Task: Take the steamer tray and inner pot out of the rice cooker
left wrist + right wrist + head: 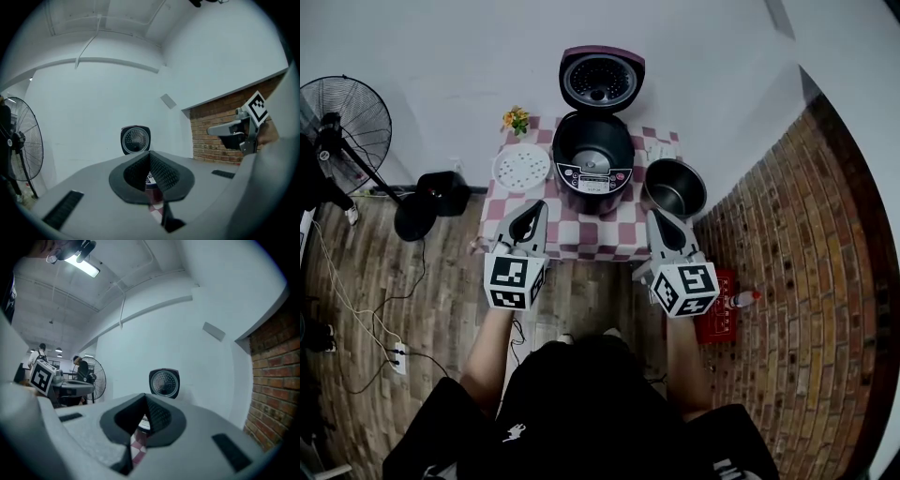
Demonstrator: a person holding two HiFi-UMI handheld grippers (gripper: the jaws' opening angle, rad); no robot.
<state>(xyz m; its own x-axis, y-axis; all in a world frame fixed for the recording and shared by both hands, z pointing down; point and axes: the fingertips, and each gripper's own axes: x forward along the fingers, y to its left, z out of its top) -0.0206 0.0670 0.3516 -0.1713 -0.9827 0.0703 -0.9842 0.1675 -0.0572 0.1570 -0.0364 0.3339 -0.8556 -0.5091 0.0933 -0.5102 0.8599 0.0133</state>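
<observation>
1. Head view: my left claw [532,210] and right claw [657,218] are both pressed together and carry nothing. They hang level over the front edge of the worktop [609,239], one on either side of the rice cooker [592,164].
2. The cooker stands mid-worktop with its lid [601,80] tipped back toward the wall, and its well looks bare. The steamer tray [522,168] lies flat near the left edge, just beside the cooker. The inner pot [675,187] sits upright at the right edge, close against the cooker's other side. With both parts out, I judge the job done, which would explain why I hold off with nothing gripped.
3. Left claw view: my jaws meet with nothing between them. Through the notch below them I see only a sliver of the cooker's front and the checked cloth, with the raised lid beyond.
4. Right claw view: the jaws meet here too and hold nothing. The same lid shows above them and the cloth below.
5. Surface and room: a checked cloth covers the worktop, and a small bunch of flowers [517,119] stands at its back left corner. A white wall runs behind and a brick wall [787,234] to the right. A standing fan [342,122] is on the wooden floor [431,281] to the left.
</observation>
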